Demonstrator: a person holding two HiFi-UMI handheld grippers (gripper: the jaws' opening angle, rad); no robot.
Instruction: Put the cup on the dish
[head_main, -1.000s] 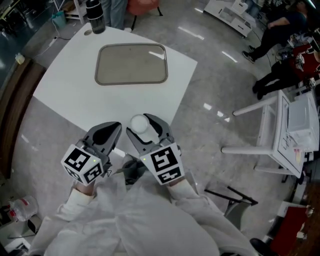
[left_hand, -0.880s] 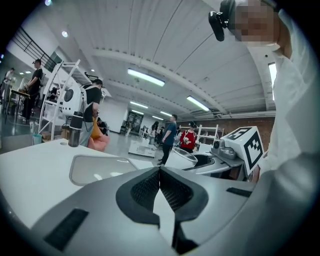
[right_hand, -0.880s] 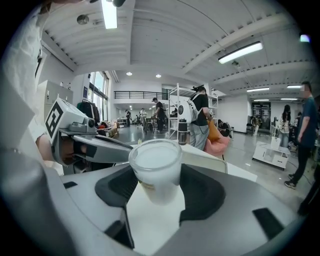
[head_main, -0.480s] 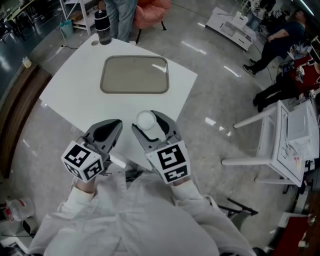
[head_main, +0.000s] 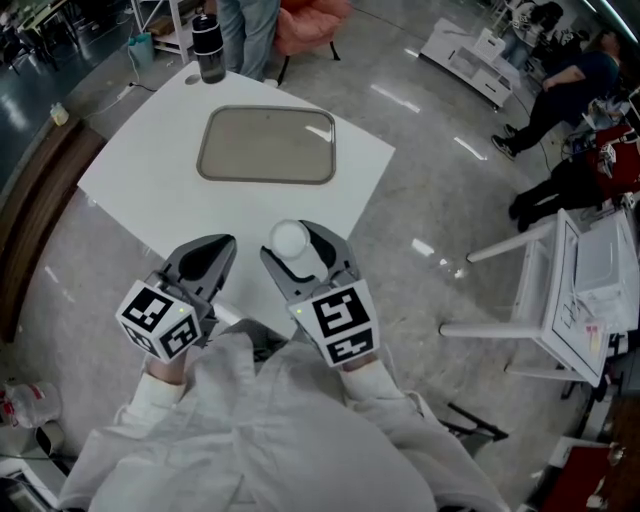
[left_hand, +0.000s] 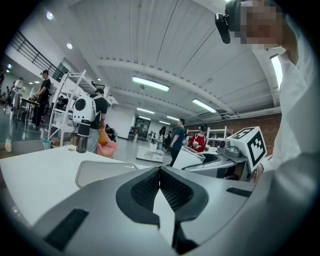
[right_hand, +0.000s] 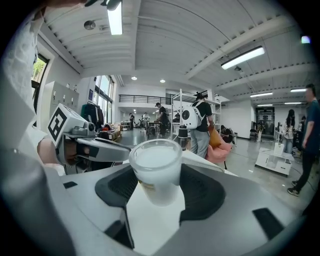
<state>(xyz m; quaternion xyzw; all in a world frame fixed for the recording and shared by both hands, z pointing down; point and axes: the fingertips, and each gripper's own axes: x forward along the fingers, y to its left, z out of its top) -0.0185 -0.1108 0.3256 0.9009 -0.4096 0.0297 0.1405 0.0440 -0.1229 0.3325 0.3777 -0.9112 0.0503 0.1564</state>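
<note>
A frosted white cup (head_main: 290, 240) stands upright between the jaws of my right gripper (head_main: 294, 246), which is shut on it above the near corner of the white table (head_main: 130, 190). In the right gripper view the cup (right_hand: 155, 170) fills the middle of the gripper (right_hand: 155, 187). My left gripper (head_main: 212, 250) is beside it on the left, shut with nothing in it; its pads meet in the left gripper view (left_hand: 160, 174). The dish, a flat grey tray (head_main: 265, 146), lies bare at the far side of the table, also seen low in the left gripper view (left_hand: 100, 170).
A black bottle (head_main: 210, 48) stands on the table's far-left corner, by the tray. People stand just behind the table and sit at the far right. A white folding table (head_main: 580, 270) is on the right, a wooden ledge (head_main: 25, 210) on the left.
Both grippers have edged a little forward over the table's near corner. The cup stays held in the right gripper and the left stays shut.
</note>
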